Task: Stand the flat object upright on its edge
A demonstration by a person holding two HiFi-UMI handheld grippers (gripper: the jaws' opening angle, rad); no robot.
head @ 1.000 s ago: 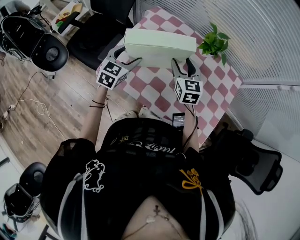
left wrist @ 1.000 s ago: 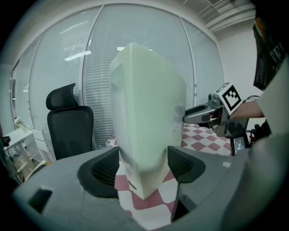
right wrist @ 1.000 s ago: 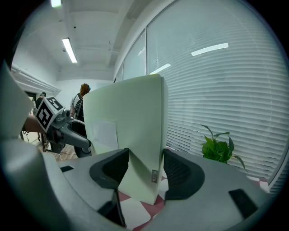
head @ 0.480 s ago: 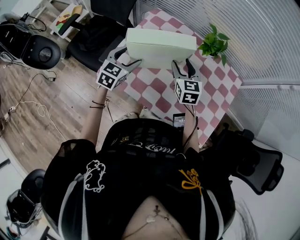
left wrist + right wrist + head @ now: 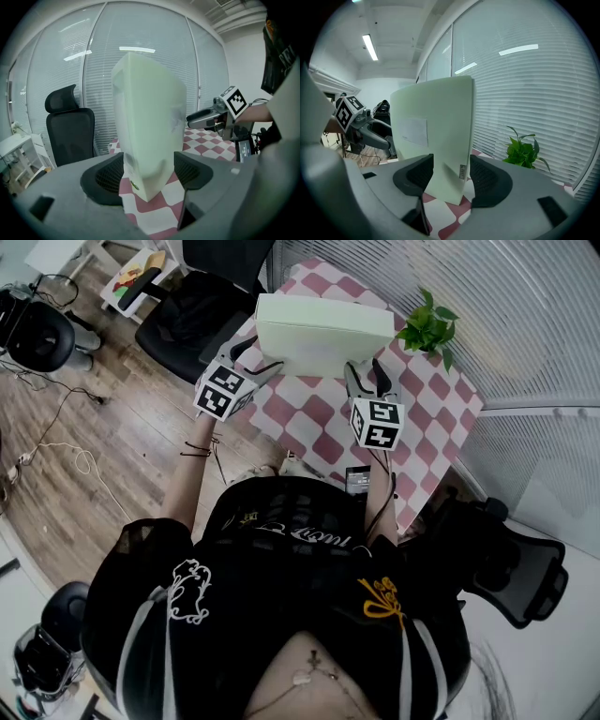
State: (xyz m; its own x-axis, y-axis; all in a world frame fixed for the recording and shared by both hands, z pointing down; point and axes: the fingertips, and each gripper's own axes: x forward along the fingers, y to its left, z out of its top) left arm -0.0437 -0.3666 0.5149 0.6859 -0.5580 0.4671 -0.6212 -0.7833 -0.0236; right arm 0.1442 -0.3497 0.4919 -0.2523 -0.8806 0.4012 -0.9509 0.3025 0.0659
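Observation:
A pale green flat box (image 5: 323, 334) stands upright on its long edge on the pink-and-white checked table (image 5: 319, 423). My left gripper (image 5: 255, 354) holds the box's left end, and in the left gripper view both pads press the sides of the box (image 5: 147, 122) near its lower corner. My right gripper (image 5: 364, 371) grips the right end in the same way, its pads against the box (image 5: 433, 136), which carries a white label. The lower corners sit at or just above the cloth.
A small potted plant (image 5: 429, 329) stands at the table's far right, close behind the box. A phone (image 5: 357, 479) lies at the near edge. A black office chair (image 5: 192, 315) is to the table's left and another (image 5: 525, 568) at the right.
The box and both grippers stay almost where they were, drifting only slightly to the right. Both grips are unchanged.

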